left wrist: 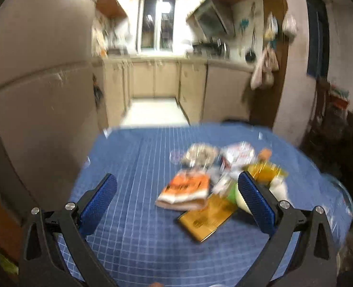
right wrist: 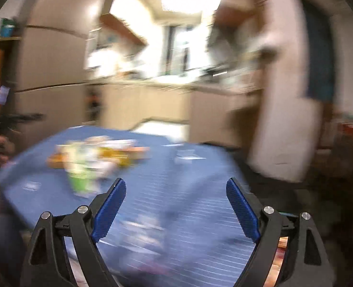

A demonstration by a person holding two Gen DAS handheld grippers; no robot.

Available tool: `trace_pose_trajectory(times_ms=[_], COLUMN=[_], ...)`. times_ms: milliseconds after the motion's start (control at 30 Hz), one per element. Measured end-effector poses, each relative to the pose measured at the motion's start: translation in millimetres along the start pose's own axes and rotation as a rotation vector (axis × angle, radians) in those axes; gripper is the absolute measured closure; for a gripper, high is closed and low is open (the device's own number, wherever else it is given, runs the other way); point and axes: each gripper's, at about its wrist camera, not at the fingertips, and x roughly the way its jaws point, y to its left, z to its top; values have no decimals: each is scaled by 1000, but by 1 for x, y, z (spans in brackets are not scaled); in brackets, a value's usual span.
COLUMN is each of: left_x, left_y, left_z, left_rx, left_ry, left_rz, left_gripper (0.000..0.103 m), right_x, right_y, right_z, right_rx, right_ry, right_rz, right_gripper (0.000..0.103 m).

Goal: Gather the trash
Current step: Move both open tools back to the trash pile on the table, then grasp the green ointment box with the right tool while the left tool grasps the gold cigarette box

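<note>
Both tongs gape wide and empty: left tongs (left wrist: 176, 191), right tongs (right wrist: 175, 198). Blurred wrappers (left wrist: 212, 179) litter the blue-checked worktop (left wrist: 140, 227) toward one o'clock; no print legible.

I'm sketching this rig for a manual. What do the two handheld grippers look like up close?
Both match. The left gripper and the right gripper each have black, curved, strut-like arms with triangular cut-outs and round silver pivot screws. Their fingers carry blue pads with a fine ribbed texture. No cables, markings or sleeves show.
</note>
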Motion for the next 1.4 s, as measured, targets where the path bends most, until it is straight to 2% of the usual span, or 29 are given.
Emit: trace_pose_trajectory(times_ms=[67, 100, 167, 200, 300, 367, 467, 533, 600, 733, 900, 1000, 1033, 1067, 1100, 1167, 1233, 1300, 1367, 1400], left_x=[29, 37, 51, 58, 71, 83, 102, 110, 114, 117, 126, 131, 132, 131, 131, 121, 112, 106, 102, 102], left_y=[11, 14, 8, 3, -9, -13, -21, -23, -25, -28, -33, -36, -37, -36, -35, -35, -40, -45, -45, -46], left_z=[-9, -14, -24, -28, -34, -32, -34, -35, -35, -37, -39, -37, -36, -35, -34, -37, -43, -51, -56, -57], left_rx=[52, 70, 113, 142, 240, 275, 330, 360, 362, 367, 383, 356, 351, 340, 313, 284, 296, 309, 299, 297], left_ry=[135, 180, 251, 294, 353, 385, 435, 448, 447, 454, 452, 429, 425, 424, 430, 431, 427, 436, 433, 434], left_rz=[-101, -149, -224, -265, -324, -347, -379, -387, -413, -437, -443, -451, -445, -428, -428, -433, -434, -402, -375, -370], left_gripper=[5, 5, 5, 5, 5, 5, 5, 5, 5, 14, 16, 17, 27, 32, 34, 34, 34, 33, 24, 16], right_x=[37, 64, 97, 122, 157, 181, 204, 212, 218, 228, 237, 240, 240, 238, 236, 229, 220, 211, 207, 206], right_y=[33, 53, 80, 94, 122, 140, 149, 154, 155, 162, 160, 158, 156, 153, 149, 146, 147, 149, 151, 152], right_z=[14, 20, 27, 29, 30, 32, 34, 30, 27, 20, 16, 14, 14, 14, 14, 12, 9, 4, -1, -2], right_rx=[-29, -47, -72, -75, -121, -148, -146, -141, -131, -157, -180, -183, -172, -152, -125, -88, -62, -63, -55, -67], right_ry=[53, 111, 170, 229, 299, 334, 393, 425, 452, 459, 463, 469, 466, 466, 465, 464, 459, 451, 454, 451], right_rz=[110, 185, 231, 267, 269, 241, 220, 210, 196, 187, 213, 233, 234, 227, 225, 219, 215, 206, 210, 208], right_gripper=[17, 18, 19, 19, 20, 21, 24, 33, 50, 51, 51, 53, 54, 56, 57, 57, 59, 60, 60, 60])
